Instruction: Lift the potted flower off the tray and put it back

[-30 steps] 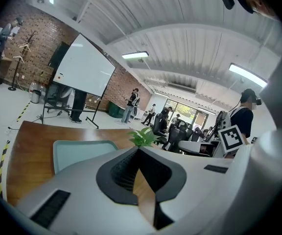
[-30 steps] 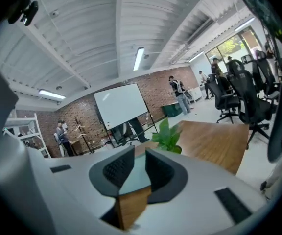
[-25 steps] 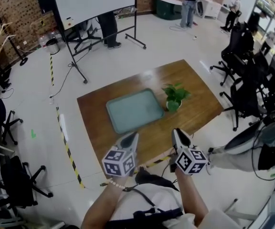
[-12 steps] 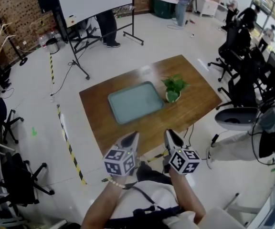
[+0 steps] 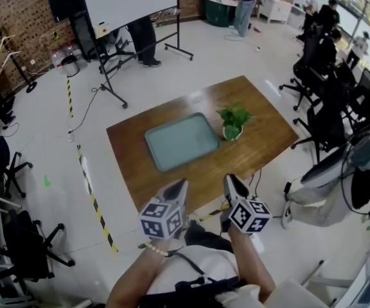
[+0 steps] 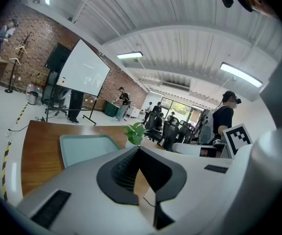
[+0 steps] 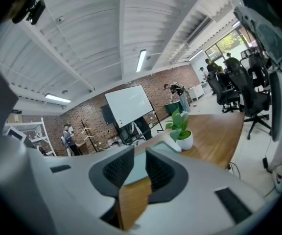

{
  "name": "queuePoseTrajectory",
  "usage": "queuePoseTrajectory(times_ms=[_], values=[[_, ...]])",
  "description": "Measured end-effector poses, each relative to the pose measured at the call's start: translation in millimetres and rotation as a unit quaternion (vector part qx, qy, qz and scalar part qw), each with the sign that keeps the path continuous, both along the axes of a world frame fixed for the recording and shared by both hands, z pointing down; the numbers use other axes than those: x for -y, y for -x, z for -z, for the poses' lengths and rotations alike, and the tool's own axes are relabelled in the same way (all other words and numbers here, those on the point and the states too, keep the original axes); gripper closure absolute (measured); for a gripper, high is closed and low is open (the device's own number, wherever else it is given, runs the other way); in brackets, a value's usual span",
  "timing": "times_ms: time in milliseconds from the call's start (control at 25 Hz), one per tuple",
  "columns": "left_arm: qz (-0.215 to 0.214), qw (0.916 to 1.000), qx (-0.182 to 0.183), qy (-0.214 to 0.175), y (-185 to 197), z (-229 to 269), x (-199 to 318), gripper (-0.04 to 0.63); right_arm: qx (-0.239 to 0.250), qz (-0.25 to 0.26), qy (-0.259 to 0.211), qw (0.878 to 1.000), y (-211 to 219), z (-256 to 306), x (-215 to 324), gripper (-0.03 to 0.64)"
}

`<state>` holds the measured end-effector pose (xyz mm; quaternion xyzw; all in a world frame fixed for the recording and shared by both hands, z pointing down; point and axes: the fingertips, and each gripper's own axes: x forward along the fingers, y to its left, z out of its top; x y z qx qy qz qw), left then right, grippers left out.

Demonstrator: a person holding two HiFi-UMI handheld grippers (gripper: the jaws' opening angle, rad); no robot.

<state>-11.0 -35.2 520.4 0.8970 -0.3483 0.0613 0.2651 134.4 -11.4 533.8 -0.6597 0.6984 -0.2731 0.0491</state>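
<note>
At the near edge of the table, the left gripper (image 5: 180,186) has its jaws drawn together at the tips, leaving only a thin wedge of gap toward their base and nothing in it. The right gripper (image 5: 231,181), just beside it, has its jaws partly spread and parallel, and they too hold nothing. Both have smooth pale-grey shells, dark ribbed pads (image 7: 117,168) and a black-and-white marker cube (image 5: 161,219) at the back. Beyond them lies the table (image 5: 262,140), a brown wood-grain top. On it is a shallow teal tray (image 5: 178,140), rectangular with rounded corners and a raised rim. The potted flower (image 5: 232,122) stands upright on the wood just beside the tray's right-hand short edge, off the tray and well apart from both grippers. It is a small leafy green plant in a round, glossy white pot.
</note>
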Motion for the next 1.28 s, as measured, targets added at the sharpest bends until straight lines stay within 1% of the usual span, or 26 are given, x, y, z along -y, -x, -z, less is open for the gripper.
queuePoseTrajectory(times_ms=[40, 80, 120, 200, 400, 600, 640, 720, 800, 1000, 1120, 1280], values=[[-0.003, 1.0, 0.001, 0.0, -2.9, 0.6, 1.8, 0.601, 0.001, -0.005, 0.003, 1.0, -5.1, -2.0, 4.0, 0.496], [-0.007, 1.0, 0.003, 0.0, -6.1, 1.0, 4.0, 0.601, 0.004, -0.01, 0.007, 1.0, -10.5, -4.4, 8.6, 0.457], [-0.01, 0.9999, 0.005, -0.001, -9.7, 1.2, 6.3, 0.6, 0.008, -0.015, 0.009, 1.0, -16.2, -6.7, 13.5, 0.446], [-0.019, 0.9998, 0.008, -0.001, -18.0, 1.3, 11.0, 0.6, 0.012, -0.026, 0.012, 1.0, -29.5, -10.5, 23.1, 0.446], [-0.049, 0.9986, 0.02, -0.002, -42.5, 0.9, 23.7, 0.601, 0.0, -0.048, 0.019, 0.999, -65.5, -19.7, 49.5, 0.446], [-0.089, 0.9956, 0.03, -0.004, -80.6, -3.4, 36.2, 0.6, -0.013, -0.076, 0.041, 0.996, -121.8, -44.3, 82.0, 0.448], [-0.097, 0.9947, 0.033, -0.005, -88.0, -4.7, 38.9, 0.6, -0.01, -0.082, 0.044, 0.996, -132.1, -48.9, 88.6, 0.452], [-0.111, 0.993, 0.039, -0.006, -101.7, -8.1, 45.3, 0.6, -0.001, -0.092, 0.051, 0.994, -149.8, -57.6, 101.7, 0.489], [-0.121, 0.9918, 0.042, -0.005, -115.2, -11.1, 52.9, 0.6, 0.008, -0.098, 0.058, 0.993, -164.1, -64.1, 115.8, 0.489], [-0.121, 0.9917, 0.043, -0.002, -146.9, -17.6, 77.4, 0.6, 0.015, -0.092, 0.08, 0.992, -189.0, -84.9, 150.4, 0.488], [-0.115, 0.9919, 0.056, -0.003, -159.7, -24.7, 91.4, 0.6, 0.011, -0.082, 0.097, 0.992, -195.7, -98.8, 167.7, 0.488], [-0.108, 0.9923, 0.06, 0.005, -175.7, -34.4, 109.6, 0.6, 0.005, -0.065, 0.118, 0.991, -202.5, -120.0, 191.6, 0.488]])
